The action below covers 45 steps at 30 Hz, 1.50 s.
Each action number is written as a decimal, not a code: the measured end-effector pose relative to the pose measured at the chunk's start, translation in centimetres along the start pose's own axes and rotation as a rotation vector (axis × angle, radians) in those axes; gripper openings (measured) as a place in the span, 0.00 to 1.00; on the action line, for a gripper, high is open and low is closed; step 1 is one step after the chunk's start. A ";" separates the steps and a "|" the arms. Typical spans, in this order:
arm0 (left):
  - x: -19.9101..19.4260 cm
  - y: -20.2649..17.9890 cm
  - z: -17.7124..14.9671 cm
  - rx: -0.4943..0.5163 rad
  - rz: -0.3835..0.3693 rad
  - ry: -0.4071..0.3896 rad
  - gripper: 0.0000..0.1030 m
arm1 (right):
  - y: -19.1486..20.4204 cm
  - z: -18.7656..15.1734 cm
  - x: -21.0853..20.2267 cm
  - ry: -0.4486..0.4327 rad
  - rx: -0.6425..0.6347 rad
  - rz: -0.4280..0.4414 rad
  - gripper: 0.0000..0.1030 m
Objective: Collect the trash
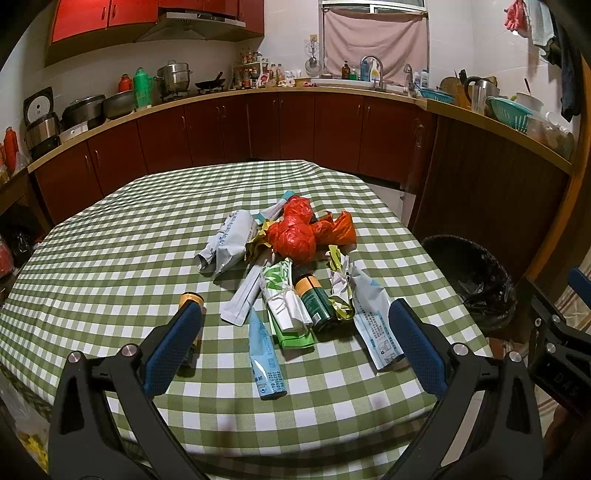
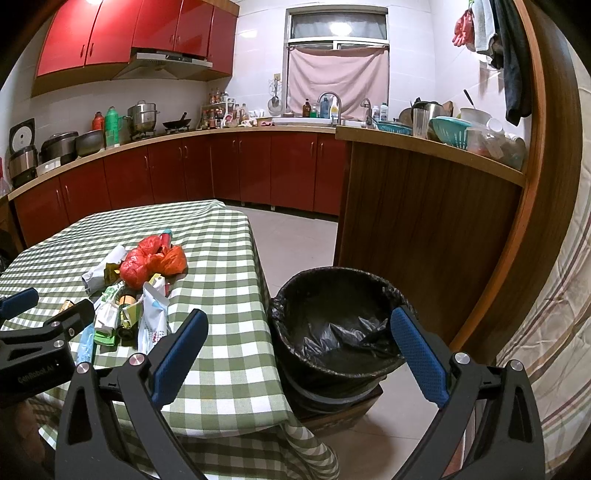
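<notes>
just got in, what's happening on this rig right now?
Trash pickup, nothing grabbed yet. A person holds both grippers open and empty. The left gripper faces the trash pile on the checked table: red bags, wrappers, a dark can. The right gripper points toward the black-lined bin beside the table.

Checked tablecloth [image 1: 110,236], red cabinets [image 2: 122,33] (glossy), pink curtain [image 2: 338,79], steel pot [image 1: 174,77]

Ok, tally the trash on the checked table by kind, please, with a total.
Red-orange plastic bag wads: 3
Dark green bottles: 2
White or blue packets: 5
Tied white-green wrapper: 1
Flat green carton: 1
Crumpled yellow wrappers: 3
Total: about 15. The pile overlaps, so the bag and yellow wrapper counts are approximate.
</notes>
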<state>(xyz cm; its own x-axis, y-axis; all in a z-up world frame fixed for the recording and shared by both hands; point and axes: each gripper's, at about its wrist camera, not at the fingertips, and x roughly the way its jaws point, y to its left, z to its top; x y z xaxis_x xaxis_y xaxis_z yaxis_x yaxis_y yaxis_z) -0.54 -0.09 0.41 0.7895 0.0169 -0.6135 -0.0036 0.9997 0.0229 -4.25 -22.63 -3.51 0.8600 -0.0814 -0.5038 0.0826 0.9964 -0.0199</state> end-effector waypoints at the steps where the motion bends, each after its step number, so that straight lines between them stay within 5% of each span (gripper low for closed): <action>1: 0.0 0.0 0.0 0.001 0.001 0.000 0.96 | 0.0 0.0 0.0 0.000 0.000 0.000 0.94; 45: 0.0 0.1 0.0 0.000 0.001 0.004 0.96 | 0.2 -0.2 0.2 0.006 -0.001 0.005 0.94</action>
<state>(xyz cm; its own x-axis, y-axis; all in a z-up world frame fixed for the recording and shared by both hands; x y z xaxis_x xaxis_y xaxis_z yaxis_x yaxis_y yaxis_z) -0.58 0.00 0.41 0.7868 0.0179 -0.6169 -0.0042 0.9997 0.0236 -4.15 -22.48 -3.74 0.8573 -0.0762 -0.5091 0.0779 0.9968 -0.0180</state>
